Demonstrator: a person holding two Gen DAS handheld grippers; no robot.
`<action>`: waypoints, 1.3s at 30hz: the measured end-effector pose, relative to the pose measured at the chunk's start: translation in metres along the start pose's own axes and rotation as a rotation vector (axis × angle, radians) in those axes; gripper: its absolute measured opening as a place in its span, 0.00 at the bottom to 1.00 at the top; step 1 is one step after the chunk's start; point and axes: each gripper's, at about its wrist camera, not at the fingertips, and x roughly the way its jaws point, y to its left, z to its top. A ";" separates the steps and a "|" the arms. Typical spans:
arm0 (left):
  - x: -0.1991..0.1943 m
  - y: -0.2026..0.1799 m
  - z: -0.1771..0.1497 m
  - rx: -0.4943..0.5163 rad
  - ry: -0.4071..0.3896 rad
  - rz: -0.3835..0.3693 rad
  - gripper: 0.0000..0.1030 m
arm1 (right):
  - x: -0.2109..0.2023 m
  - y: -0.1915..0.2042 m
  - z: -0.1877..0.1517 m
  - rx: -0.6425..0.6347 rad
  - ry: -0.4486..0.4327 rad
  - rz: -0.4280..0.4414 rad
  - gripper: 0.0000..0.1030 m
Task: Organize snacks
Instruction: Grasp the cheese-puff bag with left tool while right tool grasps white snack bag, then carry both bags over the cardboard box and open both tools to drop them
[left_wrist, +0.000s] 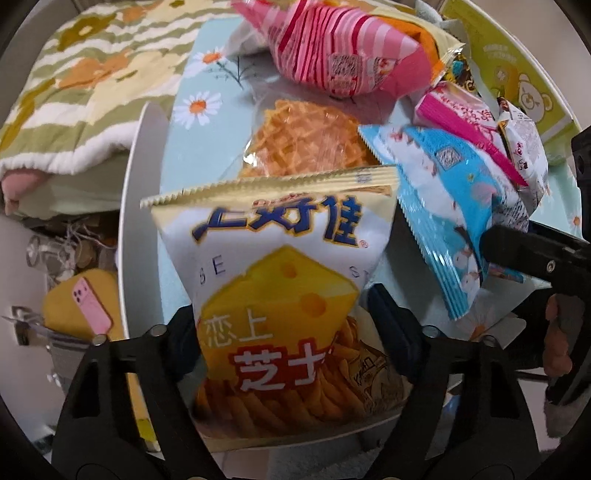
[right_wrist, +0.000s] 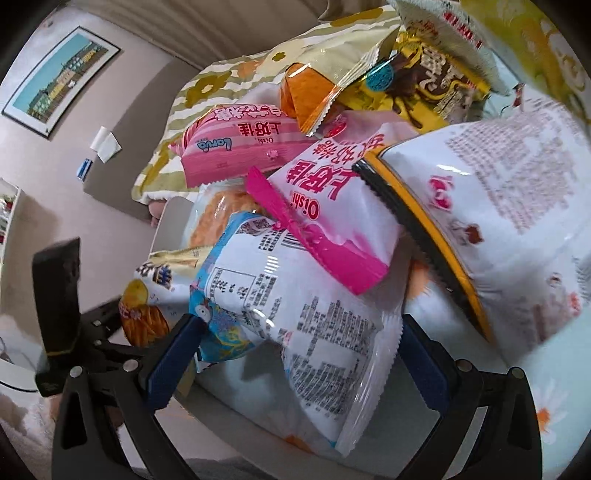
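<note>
So there's a heap of snack bags on a round white table (left_wrist: 127, 206) with a pale blue daisy-print cloth (left_wrist: 199, 107) over it. The left gripper (left_wrist: 284, 325) has its black jaws on either side of a white crinkly cheese-stick bag with a yellow cheese wedge printed on it (left_wrist: 273, 288), near the table's edge; the pads look pressed into its sides, so it's gripping that one. The right gripper (right_wrist: 299, 347) is down around a blue-and-white foil snack bag with black printed text on its back (right_wrist: 295, 314). The left blue pad touches the bag's corner, but I honestly can't tell if it's really clamped.

Behind those sit a clear packet of orange lattice crisps (left_wrist: 306, 140), a pink striped puffy bag (left_wrist: 332, 48) and a white bag with a magenta sealed edge (right_wrist: 325, 206) leaning on the blue one. A green-and-cream flower-pattern blanket (left_wrist: 77, 81) lies beyond the table.
</note>
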 end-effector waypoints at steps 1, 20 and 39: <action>0.000 -0.001 0.000 0.006 -0.004 0.003 0.71 | 0.003 0.002 0.000 -0.009 -0.002 -0.002 1.00; -0.035 -0.003 -0.003 0.000 -0.061 0.014 0.57 | -0.012 0.020 -0.017 -0.038 -0.030 0.003 0.34; -0.137 -0.018 0.031 0.018 -0.278 0.010 0.57 | -0.094 0.063 0.000 -0.113 -0.215 -0.032 0.34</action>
